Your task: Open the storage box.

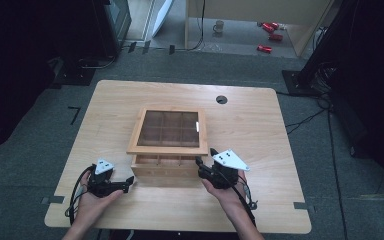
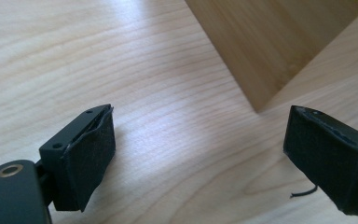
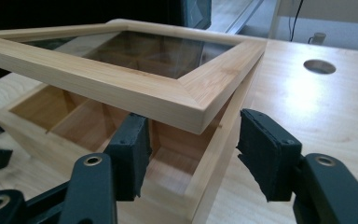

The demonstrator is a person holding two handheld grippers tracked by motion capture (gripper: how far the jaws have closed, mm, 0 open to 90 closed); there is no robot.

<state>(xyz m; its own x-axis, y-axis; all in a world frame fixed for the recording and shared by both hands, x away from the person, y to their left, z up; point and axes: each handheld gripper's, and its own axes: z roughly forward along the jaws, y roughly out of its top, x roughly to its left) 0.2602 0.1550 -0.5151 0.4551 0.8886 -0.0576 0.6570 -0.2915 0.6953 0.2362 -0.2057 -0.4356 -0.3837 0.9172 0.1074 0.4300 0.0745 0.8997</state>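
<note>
On the wooden table (image 1: 260, 120), a box (image 1: 169, 150) stands half-open.

both hands low; left gripper (image 1: 128, 183) fingers spread wide, right gripper (image 1: 200, 167) fingers parted.

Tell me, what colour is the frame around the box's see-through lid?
Light, pale wood; the lid frame shows best in the right gripper view.

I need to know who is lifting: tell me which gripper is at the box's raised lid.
The right gripper. Its fingers straddle the corner of the box just under the half-open lid; the left gripper sits open on the table beside the box.
</note>
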